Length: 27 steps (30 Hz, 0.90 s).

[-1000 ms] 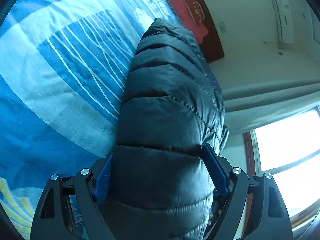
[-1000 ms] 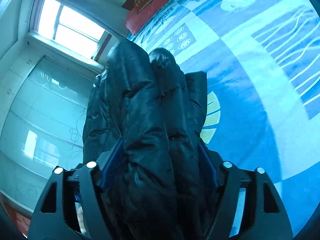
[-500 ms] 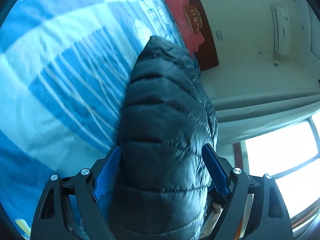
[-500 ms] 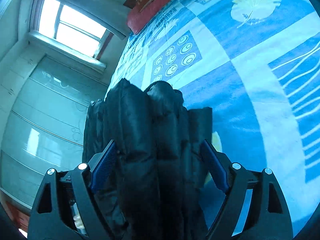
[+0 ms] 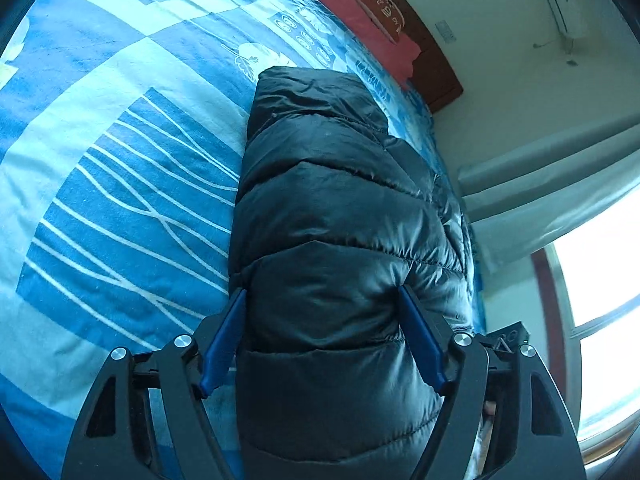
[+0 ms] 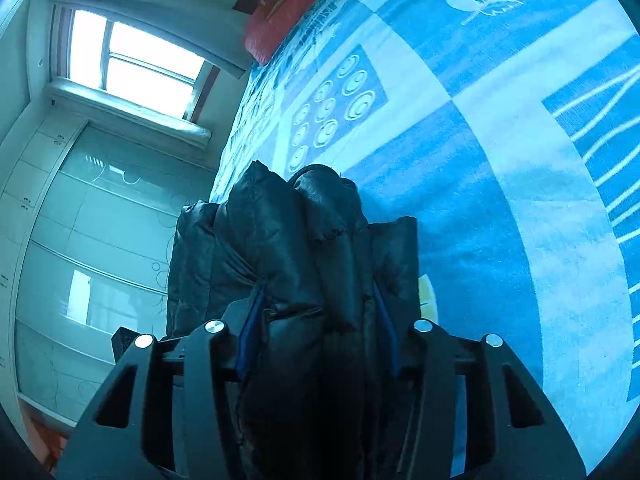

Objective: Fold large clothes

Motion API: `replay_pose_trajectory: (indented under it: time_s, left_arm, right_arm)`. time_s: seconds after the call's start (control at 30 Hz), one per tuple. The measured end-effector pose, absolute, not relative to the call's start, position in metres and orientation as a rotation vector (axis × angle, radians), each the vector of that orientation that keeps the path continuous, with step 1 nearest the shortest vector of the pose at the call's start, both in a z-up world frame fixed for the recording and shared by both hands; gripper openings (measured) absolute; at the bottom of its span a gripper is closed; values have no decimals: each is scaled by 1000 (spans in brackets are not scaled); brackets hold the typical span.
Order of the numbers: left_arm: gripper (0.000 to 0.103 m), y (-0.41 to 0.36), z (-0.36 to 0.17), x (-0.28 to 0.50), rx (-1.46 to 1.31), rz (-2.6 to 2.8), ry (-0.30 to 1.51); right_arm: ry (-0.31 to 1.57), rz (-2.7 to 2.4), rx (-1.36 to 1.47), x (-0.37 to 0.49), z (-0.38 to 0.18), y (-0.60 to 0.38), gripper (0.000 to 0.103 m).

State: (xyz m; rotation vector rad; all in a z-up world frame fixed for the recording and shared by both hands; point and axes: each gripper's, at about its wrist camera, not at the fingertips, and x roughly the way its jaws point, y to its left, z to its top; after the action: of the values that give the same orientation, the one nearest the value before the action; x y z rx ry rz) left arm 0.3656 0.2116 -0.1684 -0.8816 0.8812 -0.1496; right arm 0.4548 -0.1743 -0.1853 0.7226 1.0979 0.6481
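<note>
The left hand-held gripper point(image 5: 320, 312) and the right hand-held gripper point(image 6: 316, 304) are each clamping thick folds of the black padded jacket point(image 5: 336, 216) over the bed point(image 5: 112, 184), probably keeping 2 ends bunched for folding.

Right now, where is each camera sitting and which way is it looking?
Left wrist: sits on the left gripper, looking along its jaws at the black puffy jacket they clamp, over the blue bedspread.
Right wrist: sits on the right gripper, looking along its jaws at bunched jacket folds, window to the left.
Both share the jacket, the bedspread and the red pillow.
</note>
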Motion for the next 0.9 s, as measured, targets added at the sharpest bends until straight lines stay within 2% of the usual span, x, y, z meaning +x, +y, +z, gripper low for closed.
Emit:
replay_pose_trajectory:
  time_s: [0.2,0.9]
  left_arm:
    - [74,205,-175,371,-814,-121,924]
    - [75,199,-170,372,-751,-105,920]
  right_arm:
    - [1101,656,780,456,-202,-179,44]
    - [1089,653,785,449,-200,-182,46]
